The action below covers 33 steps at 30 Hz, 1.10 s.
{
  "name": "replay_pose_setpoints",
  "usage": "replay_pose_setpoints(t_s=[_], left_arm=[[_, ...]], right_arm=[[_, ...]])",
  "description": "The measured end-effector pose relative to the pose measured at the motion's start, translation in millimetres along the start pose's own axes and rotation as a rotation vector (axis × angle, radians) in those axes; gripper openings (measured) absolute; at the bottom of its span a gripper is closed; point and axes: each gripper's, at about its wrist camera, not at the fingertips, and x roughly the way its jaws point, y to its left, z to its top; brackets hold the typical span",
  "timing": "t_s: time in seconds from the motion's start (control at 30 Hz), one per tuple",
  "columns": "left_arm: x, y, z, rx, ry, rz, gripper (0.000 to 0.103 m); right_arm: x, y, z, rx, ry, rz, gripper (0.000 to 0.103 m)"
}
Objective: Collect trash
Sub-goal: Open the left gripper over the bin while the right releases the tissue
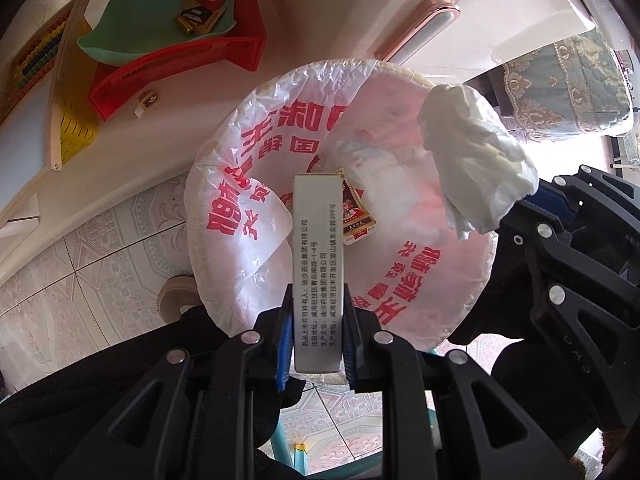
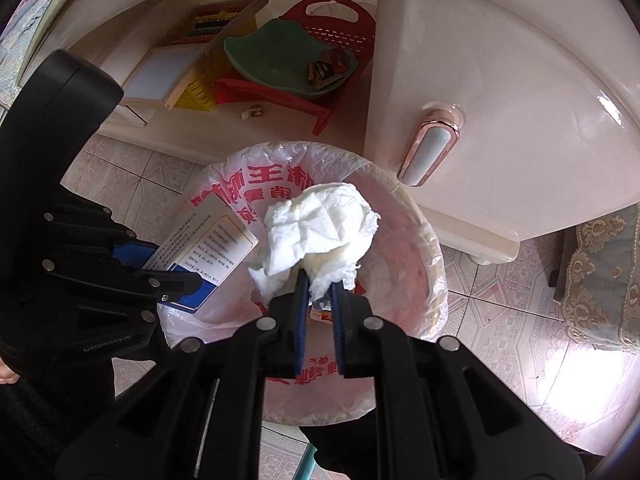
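My left gripper (image 1: 317, 300) is shut on a flat white medicine box (image 1: 318, 264) with printed text, held over the open trash bin (image 1: 224, 248). The bin is lined with a white plastic bag with red characters. A small red and gold packet (image 1: 356, 216) lies inside it. My right gripper (image 2: 319, 280) is shut on a crumpled white tissue (image 2: 320, 228), held above the same bin (image 2: 432, 264). The tissue also shows in the left wrist view (image 1: 472, 152), and the box shows in the right wrist view (image 2: 216, 244) with the left gripper (image 2: 176, 280).
A white cabinet (image 2: 500, 100) with a pink handle (image 2: 430, 148) stands behind the bin. On a low ledge sit a red stool (image 2: 344, 12), a green tray (image 2: 272, 56) holding small boxes, an abacus board (image 2: 200, 40) and a small box (image 2: 254, 113). The floor is patterned tile (image 2: 500, 320).
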Motion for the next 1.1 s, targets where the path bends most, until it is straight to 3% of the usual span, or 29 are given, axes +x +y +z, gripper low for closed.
replay_pose_setpoints(t_s=[0.33,0.63,0.77,0.83,0.9,0.97,1.1], left_arm=[[18,0,6,-0.010,0.038,-0.050,0.020],[25,2,6,-0.009,0.050,-0.022,0.021],[25,2,6,-0.008,0.048,-0.003,0.032],[24,2,6,-0.005,0.044,0.009,0.038],[23,1,6,-0.002,0.038,0.012,0.044],[21,3,7,-0.011,0.030,0.033,0.051],[18,8,9,-0.031,0.019,0.018,0.055]], right_arm=[[13,-5,-1,0.015,0.027,0.002,0.011],[21,-5,-1,-0.001,0.056,0.007,0.012],[22,-4,-3,-0.004,0.061,0.005,0.013],[22,-3,-2,-0.007,0.062,-0.002,0.019],[21,-2,-3,-0.006,0.055,-0.017,0.050],[19,-4,-3,-0.004,0.043,-0.030,0.054],[17,-6,-3,0.012,0.042,-0.018,0.054]])
